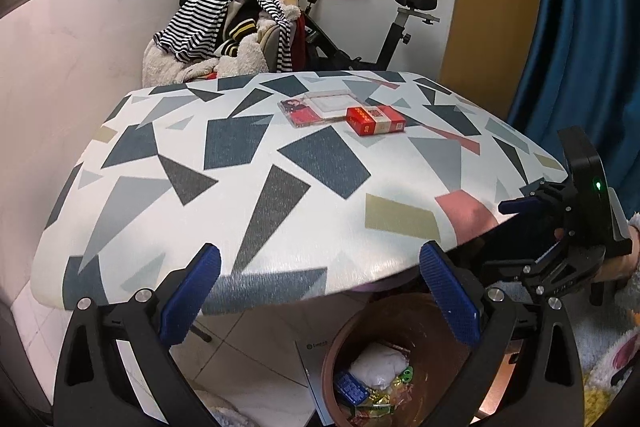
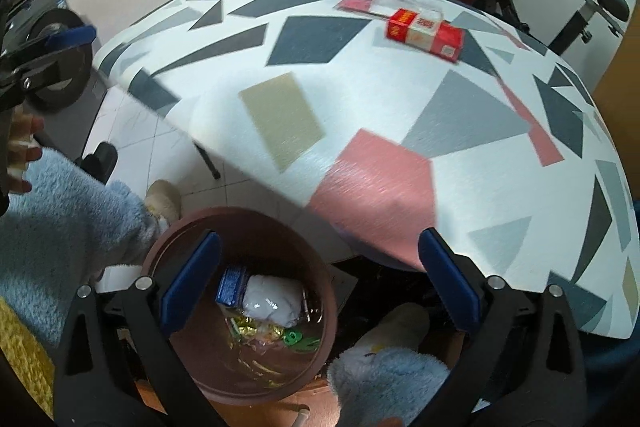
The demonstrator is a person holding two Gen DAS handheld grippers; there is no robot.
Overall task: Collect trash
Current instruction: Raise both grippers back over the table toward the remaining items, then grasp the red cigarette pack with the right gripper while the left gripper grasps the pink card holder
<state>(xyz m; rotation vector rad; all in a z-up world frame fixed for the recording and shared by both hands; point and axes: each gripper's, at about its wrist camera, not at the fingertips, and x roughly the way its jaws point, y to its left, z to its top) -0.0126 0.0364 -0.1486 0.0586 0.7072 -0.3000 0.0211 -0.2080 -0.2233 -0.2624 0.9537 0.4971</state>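
Bin point(image 2: 240, 307) holding white wad point(image 2: 272, 301), blue packet point(image 2: 231, 285), gold wrappers point(image 2: 248, 331)

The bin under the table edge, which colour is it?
The bin is reddish brown, seen best in the right wrist view.

Your left tool point(image 1: 320, 291): black frame, ribbed blue pads, silver screws. Right tool point(image 2: 320, 287) same. Your sleeve point(image 2: 68, 203): fluffy pale blue.
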